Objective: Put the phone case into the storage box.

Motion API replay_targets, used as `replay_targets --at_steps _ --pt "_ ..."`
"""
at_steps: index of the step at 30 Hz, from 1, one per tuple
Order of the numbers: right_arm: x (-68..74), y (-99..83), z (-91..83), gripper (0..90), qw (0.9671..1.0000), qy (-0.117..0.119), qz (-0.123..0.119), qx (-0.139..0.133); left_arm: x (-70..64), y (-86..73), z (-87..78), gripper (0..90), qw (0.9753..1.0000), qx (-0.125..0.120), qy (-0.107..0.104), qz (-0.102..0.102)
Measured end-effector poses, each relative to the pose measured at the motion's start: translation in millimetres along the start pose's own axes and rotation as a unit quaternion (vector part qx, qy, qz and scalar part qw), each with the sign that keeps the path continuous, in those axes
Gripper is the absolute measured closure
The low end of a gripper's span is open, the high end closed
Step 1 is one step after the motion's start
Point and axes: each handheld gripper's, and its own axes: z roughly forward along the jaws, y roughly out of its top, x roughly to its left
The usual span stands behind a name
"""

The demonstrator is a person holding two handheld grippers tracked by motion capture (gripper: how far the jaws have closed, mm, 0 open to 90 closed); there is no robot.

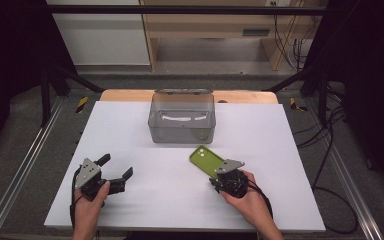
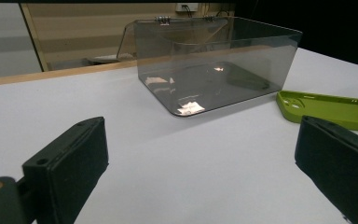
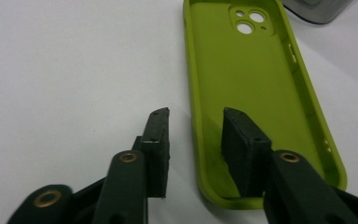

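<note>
A green phone case [image 3: 256,93] lies open side up on the white table [image 1: 145,200] just before a clear plastic box [image 1: 182,117], its side wall between the parted jaws of the right gripper [image 3: 196,121], while the left gripper [image 1: 115,167] hovers wide open well apart

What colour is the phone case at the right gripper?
Lime green; the phone case shows best in the right gripper view.

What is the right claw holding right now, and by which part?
Nothing held yet: the right claw is open, its jaws straddling one long side wall of the green phone case near its bottom end, a gap showing on both sides.
</note>
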Motion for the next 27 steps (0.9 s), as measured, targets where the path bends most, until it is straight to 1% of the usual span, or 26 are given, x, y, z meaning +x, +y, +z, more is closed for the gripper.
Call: replay_targets --at_steps 1,2,3,4,9,12,16,18,20,21,22,23,24,25,27 --pt "0.0 -0.2 0.0 68.2 1.0 0.0 -0.001 0.0 -0.1 -0.1 0.1 2.4 1.0 0.001 0.0 0.0" --pt "0.0 -0.2 0.0 68.2 1.0 0.0 -0.001 0.0 -0.1 -0.1 0.1 2.4 1.0 0.001 0.0 0.0" --pt "0.7 -0.5 -0.3 73.2 1.0 -0.001 -0.007 -0.002 -0.3 -0.2 0.1 2.4 1.0 0.001 0.0 0.0" --pt "1.5 -0.6 -0.4 75.1 1.0 -0.003 -0.008 -0.002 -0.8 -0.1 -0.1 2.4 1.0 0.001 -0.001 0.0" --pt "5.0 -0.3 -0.5 84.4 0.9992 -0.021 -0.035 0.002 -1.1 -0.2 -0.3 2.4 1.0 0.002 -0.001 0.001" --pt "5.9 -0.1 -0.3 85.9 0.9987 -0.026 -0.043 0.003 -0.8 -0.5 0.2 2.4 1.0 0.003 -0.001 0.001" --pt "3.9 -0.2 -0.8 87.2 0.999 -0.017 -0.04 0.003 -0.7 -0.6 1.0 2.4 1.0 0.005 -0.002 0.0" --pt "1.7 -0.8 -0.9 87.7 0.9994 -0.008 -0.035 0.0 -0.5 -0.8 1.2 2.4 1.0 0.005 -0.001 0.0" --pt "-1.8 -2.4 -1.1 87.9 0.9998 0.005 -0.018 -0.007 -0.2 -0.5 0.2 2.4 1.0 0.002 0.001 -0.005" --pt "-2.9 -3.2 -1.2 88.0 0.9998 0.008 -0.011 -0.012 0.4 -0.2 -0.8 2.4 1.0 0.002 0.002 -0.005" --pt "-2.9 -3.2 -1.2 88.0 0.9998 0.008 -0.011 -0.012 0.4 -0.2 -0.8 2.5 1.0 0.002 0.002 -0.005" --pt "-4.4 -4.4 -4.7 88.1 0.9997 0.01 -0.001 -0.024 1.3 0.4 -3.1 2.5 0.9999 -0.002 0.006 -0.01" --pt "-4.5 -4.4 -7.2 88.1 0.9992 0.016 0.009 -0.036 1.3 0.4 -3.1 2.5 0.9999 -0.002 0.006 -0.01" --pt "-4.6 -4.3 -10.0 88.1 0.9986 0.021 0.017 -0.046 2.2 0.9 -4.9 2.5 0.9998 -0.005 0.009 -0.015" --pt "-4.0 -3.9 -16.1 88.1 0.9965 0.032 0.033 -0.069 2.6 0.8 -6.7 2.5 0.9997 -0.008 0.016 -0.02"
